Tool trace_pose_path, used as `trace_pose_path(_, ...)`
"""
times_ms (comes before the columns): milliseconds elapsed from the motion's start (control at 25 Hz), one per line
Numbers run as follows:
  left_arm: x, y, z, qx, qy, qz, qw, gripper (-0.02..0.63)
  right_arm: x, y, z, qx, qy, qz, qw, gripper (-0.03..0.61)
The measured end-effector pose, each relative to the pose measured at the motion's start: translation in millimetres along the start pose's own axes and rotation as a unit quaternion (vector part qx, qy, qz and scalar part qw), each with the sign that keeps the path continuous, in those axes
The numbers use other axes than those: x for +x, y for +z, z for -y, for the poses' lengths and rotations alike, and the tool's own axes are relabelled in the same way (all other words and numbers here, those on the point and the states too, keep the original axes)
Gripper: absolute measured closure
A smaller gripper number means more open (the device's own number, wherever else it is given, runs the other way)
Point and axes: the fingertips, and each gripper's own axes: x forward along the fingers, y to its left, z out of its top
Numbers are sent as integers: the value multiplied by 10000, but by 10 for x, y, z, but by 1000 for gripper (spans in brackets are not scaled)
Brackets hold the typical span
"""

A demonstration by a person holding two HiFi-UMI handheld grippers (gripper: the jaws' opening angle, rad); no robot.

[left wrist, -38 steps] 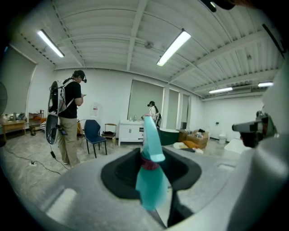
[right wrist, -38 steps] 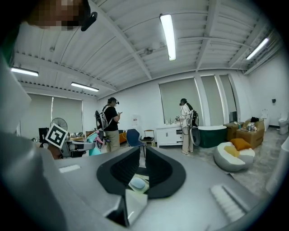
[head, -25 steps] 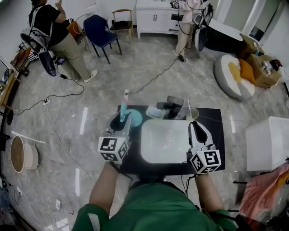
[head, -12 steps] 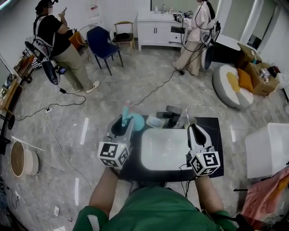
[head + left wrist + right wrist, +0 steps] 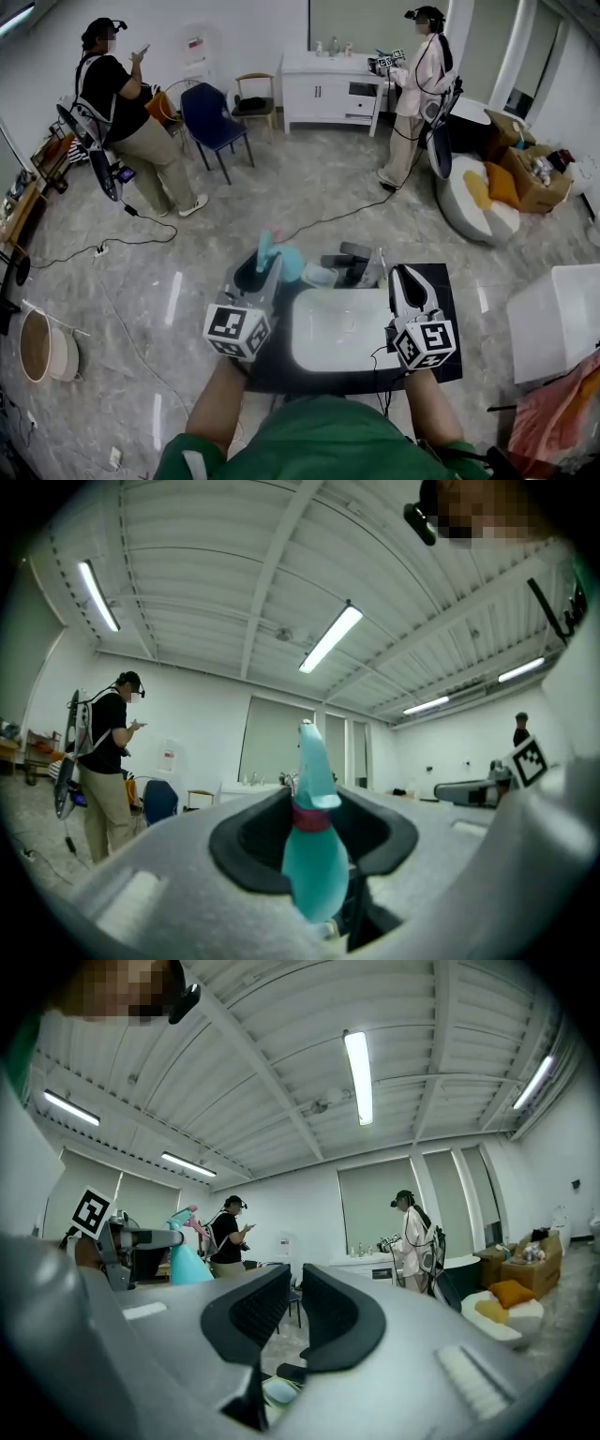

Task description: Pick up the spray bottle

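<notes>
Evidently raised for carrying, the teal plastic spray bottle [image 5: 315,869] stands upright over the black counter's [image 5: 449,302] far left corner. The left gripper [image 5: 312,810] pinches its body, and the right gripper [image 5: 290,1283] is empty, jaws slightly parted. Those jaws hide the bottle's base, and clutter behind the white basin [image 5: 342,328] is unclear.

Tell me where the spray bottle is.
Left of centre in the head view, the spray bottle is gripped upright in the left gripper, above the left end of the dark table.
</notes>
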Motion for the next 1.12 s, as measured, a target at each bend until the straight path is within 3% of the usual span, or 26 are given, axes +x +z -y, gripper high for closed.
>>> trace_pose_path(1120,-8,-64,-20,-36,-6,-22,10000,483,6,7,91,64,-139,141,9998,537)
